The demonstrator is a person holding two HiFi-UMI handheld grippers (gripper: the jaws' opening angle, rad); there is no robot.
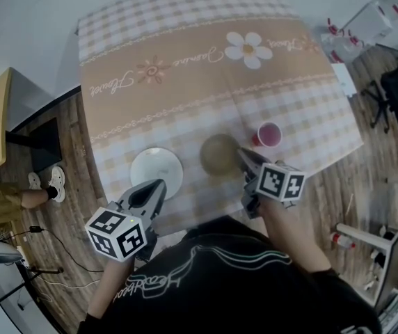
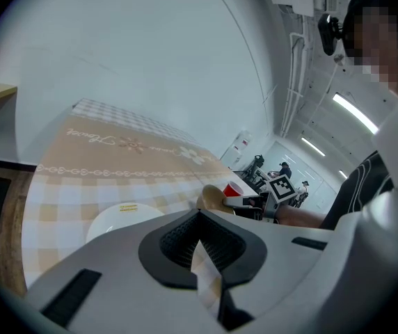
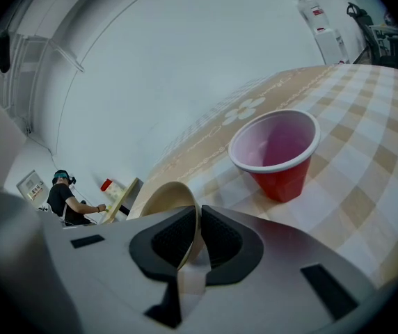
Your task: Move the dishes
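Looks like the right gripper (image 3: 197,239) pinches the tan bowl (image 1: 216,155) by its rim; keep it level, dodge the red cup (image 1: 268,135) at 2 o'clock. The left gripper (image 1: 158,184) is pressed together, empty.

Table (image 1: 185,82), near edge, three dishes on it in a loose row.
- Plate (image 1: 156,170) leftmost, close to the near edge.
- Bowl (image 1: 216,154) just right of the plate, apart from it.
- Cup (image 1: 268,135) upright, right of the bowl, a little farther back.
- Right gripper (image 1: 242,153) at the bowl's right side, rim between its jaws.
- Left gripper (image 1: 158,184) at the plate's near-right edge; contact unclear.
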